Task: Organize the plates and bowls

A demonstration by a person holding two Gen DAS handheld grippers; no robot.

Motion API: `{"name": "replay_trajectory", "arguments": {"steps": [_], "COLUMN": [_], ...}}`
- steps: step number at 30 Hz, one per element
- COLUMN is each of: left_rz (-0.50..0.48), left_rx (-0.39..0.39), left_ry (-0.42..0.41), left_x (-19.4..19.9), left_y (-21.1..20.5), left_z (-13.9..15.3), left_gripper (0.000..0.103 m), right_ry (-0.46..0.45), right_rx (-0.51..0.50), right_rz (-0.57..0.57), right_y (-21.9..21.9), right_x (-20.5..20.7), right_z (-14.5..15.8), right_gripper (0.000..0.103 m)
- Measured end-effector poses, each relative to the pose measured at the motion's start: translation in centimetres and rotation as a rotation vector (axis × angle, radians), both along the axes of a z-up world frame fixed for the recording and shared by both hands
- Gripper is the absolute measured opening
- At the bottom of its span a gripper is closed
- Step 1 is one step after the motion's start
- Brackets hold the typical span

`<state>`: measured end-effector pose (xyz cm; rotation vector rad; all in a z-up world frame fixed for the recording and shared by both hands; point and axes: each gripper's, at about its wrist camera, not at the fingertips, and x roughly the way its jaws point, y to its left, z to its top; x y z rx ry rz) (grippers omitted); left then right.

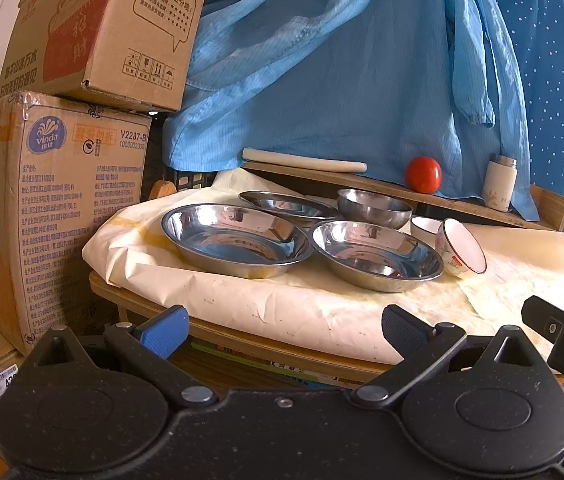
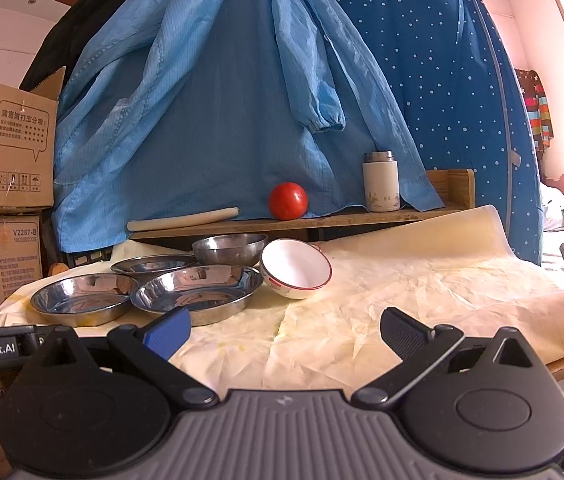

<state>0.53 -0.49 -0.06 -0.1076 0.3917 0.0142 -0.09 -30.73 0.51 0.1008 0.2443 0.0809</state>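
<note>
Three steel plates sit on the paper-covered table: a left one (image 1: 233, 240) (image 2: 81, 298), a right one (image 1: 376, 254) (image 2: 197, 288) and a back one (image 1: 288, 204) (image 2: 153, 264). A steel bowl (image 1: 374, 208) (image 2: 229, 249) stands behind them. A white red-rimmed bowl (image 1: 462, 252) (image 2: 296, 268) lies tilted on its side, with a second white bowl (image 1: 424, 227) behind it. My left gripper (image 1: 284, 330) is open and empty, short of the plates. My right gripper (image 2: 286, 332) is open and empty, before the tilted bowl.
A wooden shelf (image 2: 322, 218) at the back holds a tomato (image 1: 422, 174) (image 2: 288, 201), a white flask (image 1: 500, 182) (image 2: 380, 180) and a rolled sheet (image 2: 183, 218). Cardboard boxes (image 1: 53, 200) stack at the left. Blue cloth (image 2: 221, 100) hangs behind.
</note>
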Motion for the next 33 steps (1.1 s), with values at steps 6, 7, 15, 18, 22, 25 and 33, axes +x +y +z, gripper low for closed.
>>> {"name": "replay_trajectory", "arguments": {"steps": [6, 7, 15, 18, 22, 25, 33], "left_rz": [-0.002, -0.002, -0.003, -0.011, -0.02, -0.019, -0.019], "left_rx": [-0.001, -0.002, -0.001, -0.007, -0.008, -0.002, -0.005], "left_ry": [0.001, 0.001, 0.002, 0.001, 0.001, 0.006, 0.008], "left_x": [0.07, 0.09, 0.08, 0.09, 0.14, 0.16, 0.19], "left_y": [-0.03, -0.03, -0.07, 0.01, 0.02, -0.01, -0.03], "left_z": [-0.11, -0.12, -0.21, -0.35, -0.42, -0.46, -0.39], "left_gripper": [0.102, 0.102, 0.102, 0.102, 0.102, 0.102, 0.102], "right_ry": [0.001, 0.001, 0.003, 0.003, 0.003, 0.004, 0.008], "right_rx": [0.0, 0.0, 0.002, 0.002, 0.002, 0.002, 0.004], "right_rz": [-0.001, -0.001, -0.001, -0.001, 0.0, -0.001, 0.001], "right_y": [-0.06, -0.03, -0.11, -0.08, -0.11, -0.06, -0.05], "right_x": [0.02, 0.02, 0.04, 0.04, 0.05, 0.07, 0.12], "right_z": [-0.14, -0.13, -0.31, -0.26, -0.29, -0.31, -0.52], "right_gripper": [0.103, 0.103, 0.103, 0.103, 0.103, 0.103, 0.103]}}
